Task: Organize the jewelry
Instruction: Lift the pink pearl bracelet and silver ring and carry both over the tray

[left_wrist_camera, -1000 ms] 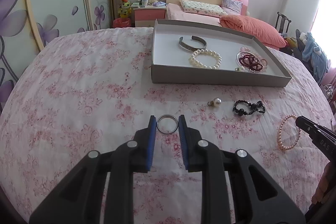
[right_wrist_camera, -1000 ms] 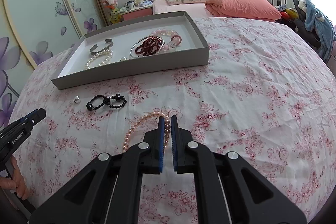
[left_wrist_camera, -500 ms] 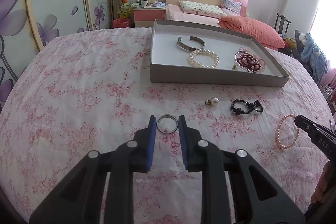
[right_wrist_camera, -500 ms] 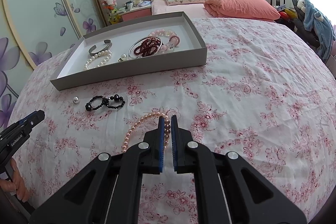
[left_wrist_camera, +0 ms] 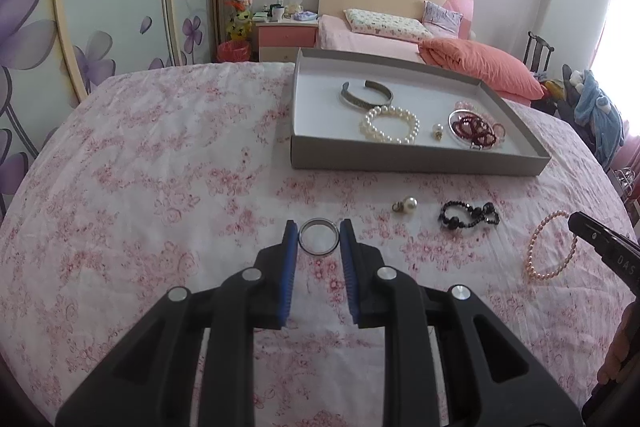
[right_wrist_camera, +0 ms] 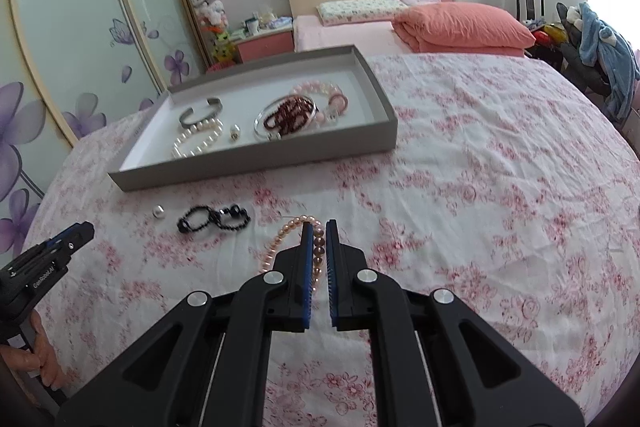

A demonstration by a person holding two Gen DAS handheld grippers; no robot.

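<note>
A pink floral bedspread (left_wrist_camera: 160, 155) carries a grey tray (left_wrist_camera: 416, 159) of jewelry; the left gripper (left_wrist_camera: 319, 237) pinches a silver ring (left_wrist_camera: 319, 237), beside a black bracelet (left_wrist_camera: 468, 217), while the right gripper (right_wrist_camera: 319, 247) is clamped on a pink pearl bracelet (right_wrist_camera: 280, 241)

Floral-sheeted bed (left_wrist_camera: 160, 155), grey tray (left_wrist_camera: 416, 159), loose pearl (left_wrist_camera: 409, 203), black bracelet (left_wrist_camera: 468, 218), pink bead bracelet (left_wrist_camera: 538, 263)
</note>
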